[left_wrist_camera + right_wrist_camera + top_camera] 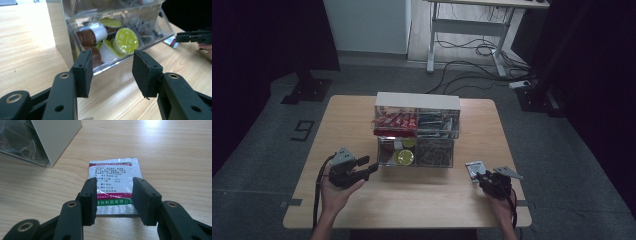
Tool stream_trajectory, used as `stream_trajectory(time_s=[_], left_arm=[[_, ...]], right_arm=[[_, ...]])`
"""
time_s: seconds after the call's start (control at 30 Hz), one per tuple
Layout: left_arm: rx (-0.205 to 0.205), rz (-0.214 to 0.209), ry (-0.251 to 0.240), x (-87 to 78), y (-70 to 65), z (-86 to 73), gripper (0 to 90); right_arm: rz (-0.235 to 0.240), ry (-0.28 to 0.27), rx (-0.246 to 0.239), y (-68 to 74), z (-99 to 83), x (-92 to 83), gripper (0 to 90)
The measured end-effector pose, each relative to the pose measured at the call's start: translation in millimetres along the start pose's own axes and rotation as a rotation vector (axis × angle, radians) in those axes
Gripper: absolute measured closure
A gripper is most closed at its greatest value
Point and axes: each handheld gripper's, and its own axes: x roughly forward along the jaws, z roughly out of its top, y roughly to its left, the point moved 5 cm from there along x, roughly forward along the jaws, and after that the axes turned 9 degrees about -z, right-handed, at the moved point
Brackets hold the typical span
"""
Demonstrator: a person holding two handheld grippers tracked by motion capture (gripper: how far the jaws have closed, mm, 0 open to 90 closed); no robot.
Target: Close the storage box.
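Left hand-held gripper jaws apart, empty; right hand-held gripper jaws parted, low over table

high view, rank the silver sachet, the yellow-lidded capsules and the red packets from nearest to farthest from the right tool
1. Silver sachet: flat on the table just ahead of the right tool, to its left.
2. Yellow-lidded capsules: lower drawer of the clear organiser, left compartment.
3. Red packets: upper tier, left compartment, farther back.
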Motion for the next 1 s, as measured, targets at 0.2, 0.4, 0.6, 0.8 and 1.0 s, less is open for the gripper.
stream_trajectory(time_s=[0.2, 0.4, 0.6, 0.8, 1.0], left_arm=[[-0.011, 0.027, 0.027, 8.5, 12.6, -20.9, 50.5], [-0.023, 0.055, 0.059, 17.1, 24.4, -42.5, 49.4], [-0.045, 0.076, 0.099, 25.8, 32.3, -60.3, 47.2], [-0.043, 0.086, 0.131, 34.7, 33.1, -66.5, 45.8], [-0.024, 0.093, 0.159, 41.0, 31.4, -70.3, 44.2]], right_arm=[[-0.004, 0.004, -0.002, 0.1, -1.0, 0.7, 55.1], [-0.005, 0.007, -0.008, 1.9, -1.7, 1.3, 54.6], [-0.003, 0.009, -0.011, 3.0, -2.7, 2.5, 54.5], [-0.003, 0.01, -0.01, 2.3, -2.6, 2.8, 54.4], [0.002, 0.002, -0.009, 2.0, -1.9, 2.6, 54.3]])
